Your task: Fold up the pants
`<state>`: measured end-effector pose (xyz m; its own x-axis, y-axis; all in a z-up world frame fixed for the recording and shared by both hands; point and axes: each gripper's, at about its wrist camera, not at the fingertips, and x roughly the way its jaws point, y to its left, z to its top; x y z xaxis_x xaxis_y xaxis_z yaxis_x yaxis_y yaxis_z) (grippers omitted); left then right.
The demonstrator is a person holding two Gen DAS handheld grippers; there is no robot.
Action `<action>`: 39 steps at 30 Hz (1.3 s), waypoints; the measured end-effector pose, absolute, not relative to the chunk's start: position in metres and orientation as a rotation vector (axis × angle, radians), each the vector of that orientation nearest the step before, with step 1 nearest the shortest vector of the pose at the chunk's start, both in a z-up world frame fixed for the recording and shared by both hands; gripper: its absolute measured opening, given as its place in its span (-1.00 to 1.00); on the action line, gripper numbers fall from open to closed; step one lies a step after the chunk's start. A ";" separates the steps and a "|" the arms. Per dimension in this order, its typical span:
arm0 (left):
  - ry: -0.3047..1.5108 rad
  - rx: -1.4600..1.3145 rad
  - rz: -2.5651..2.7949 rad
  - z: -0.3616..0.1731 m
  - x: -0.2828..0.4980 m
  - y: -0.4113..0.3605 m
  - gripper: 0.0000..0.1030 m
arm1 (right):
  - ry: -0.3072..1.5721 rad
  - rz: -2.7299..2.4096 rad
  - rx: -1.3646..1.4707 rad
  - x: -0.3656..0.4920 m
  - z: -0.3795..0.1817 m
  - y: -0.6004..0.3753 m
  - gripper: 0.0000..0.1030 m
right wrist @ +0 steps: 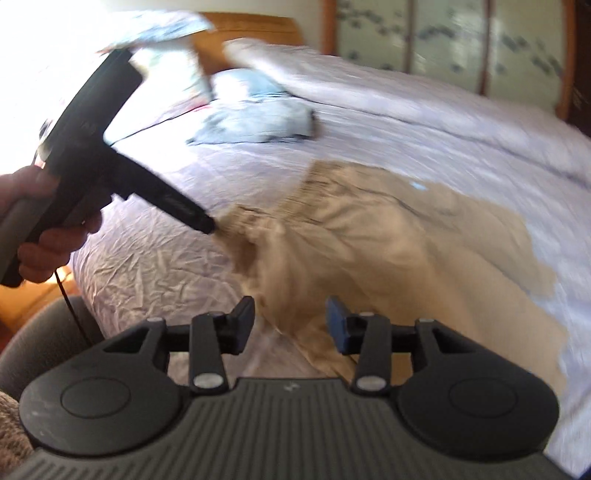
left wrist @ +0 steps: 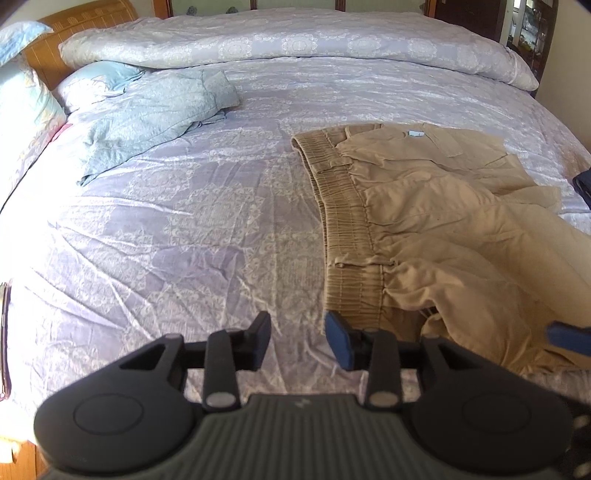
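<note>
Tan pants (left wrist: 424,206) with an elastic waistband (left wrist: 343,206) lie spread on the lilac bed sheet (left wrist: 166,240). My left gripper (left wrist: 297,339) hovers open over bare sheet, its right finger just short of the waistband's near corner. Nothing sits between its fingers. In the blurred right wrist view, my right gripper (right wrist: 290,325) stands open above the pants (right wrist: 369,240), with loose cloth seen past its fingers and no pad pressing on it. A hand (right wrist: 40,221) holds the left gripper (right wrist: 205,223), whose tip is at the waistband edge. A blue pad of the right gripper (left wrist: 565,336) shows at the right.
A crumpled light blue blanket (left wrist: 155,114) and pillows (left wrist: 22,107) lie at the far left by the wooden headboard (left wrist: 74,29). A rolled duvet (left wrist: 295,40) runs along the far side. Something dark (left wrist: 583,184) sits at the right edge.
</note>
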<state>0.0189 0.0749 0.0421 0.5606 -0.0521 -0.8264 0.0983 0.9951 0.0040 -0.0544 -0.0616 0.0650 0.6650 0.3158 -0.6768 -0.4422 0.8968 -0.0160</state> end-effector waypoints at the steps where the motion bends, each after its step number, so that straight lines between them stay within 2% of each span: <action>1: 0.975 0.047 -0.088 0.042 0.019 0.077 -0.31 | 0.723 0.447 -0.215 -0.050 0.061 -0.054 -0.08; 7: 0.984 0.041 -0.076 0.040 0.020 0.085 -0.23 | 0.706 0.470 -0.357 -0.024 0.043 -0.022 0.02; 10: 0.988 0.034 -0.067 0.039 0.021 0.089 -0.20 | 0.713 0.472 -0.409 -0.013 0.030 -0.006 -0.03; 11: 0.988 0.032 -0.064 0.038 0.021 0.090 -0.19 | 0.722 0.481 -0.425 -0.011 0.025 -0.003 -0.59; 12: 0.989 0.030 -0.062 0.038 0.021 0.092 -0.17 | 0.742 0.486 -0.440 -0.010 0.020 0.002 -0.87; 16: 0.997 0.009 -0.050 0.036 0.021 0.102 -0.13 | 0.802 0.525 -0.285 -0.010 0.031 -0.001 -0.92; 21: 1.039 -0.129 -0.078 0.033 0.026 0.119 -0.07 | 0.818 0.517 -0.255 -0.014 0.021 -0.004 -0.85; 23: 1.054 -0.230 -0.125 0.033 0.025 0.127 0.05 | 0.834 0.530 -0.175 -0.014 0.028 -0.011 -0.44; 25: 1.054 -0.310 -0.189 0.034 0.025 0.130 0.22 | 0.803 0.522 -0.095 -0.024 0.039 -0.022 -0.24; 26: 1.055 -0.340 -0.211 0.035 0.026 0.130 0.29 | 0.785 0.516 -0.067 -0.032 0.045 -0.029 -0.24; 27: 1.062 -0.376 -0.230 0.033 0.028 0.130 0.50 | 0.770 0.504 -0.042 -0.039 0.050 -0.036 -0.24; 28: 1.079 -0.424 -0.249 0.031 0.031 0.129 0.58 | 0.760 0.483 -0.021 -0.042 0.053 -0.045 -0.24; 33: 1.155 -0.611 -0.301 0.009 0.045 0.126 0.62 | 0.758 0.261 0.151 -0.079 0.069 -0.128 -0.23; 35: 1.176 -0.702 -0.311 -0.004 0.050 0.126 0.74 | 0.744 0.147 0.238 -0.101 0.075 -0.165 -0.22; 37: 1.159 -0.766 -0.324 -0.011 0.053 0.125 0.97 | 0.733 0.041 0.314 -0.124 0.077 -0.197 -0.13; 39: 1.146 -0.798 -0.316 -0.013 0.059 0.123 0.97 | 0.734 -0.025 0.383 -0.136 0.073 -0.218 -0.09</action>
